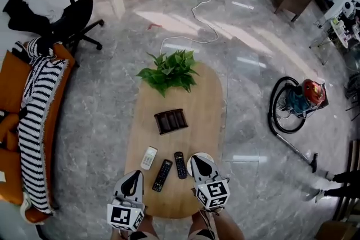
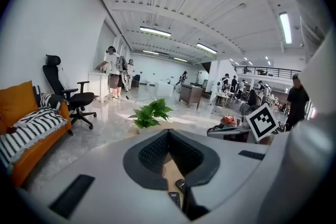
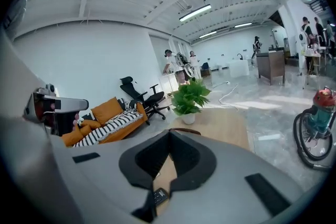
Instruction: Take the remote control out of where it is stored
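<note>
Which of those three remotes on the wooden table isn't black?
The white remote, leftmost of the three in the head view. The middle remote and the right remote are both black.

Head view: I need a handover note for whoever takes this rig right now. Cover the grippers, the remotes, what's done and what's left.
Left gripper: jaws shut, nothing held, at the table's near end.
Right gripper: jaws shut, nothing held, alongside it.
Things: the dark holder sits mid-table and looks empty. The white remote, long black remote and short black remote lie on the wooden table between holder and grippers.
Done: remotes appear to be out of the holder.
Left: probably nothing; check the holder is empty.
</note>
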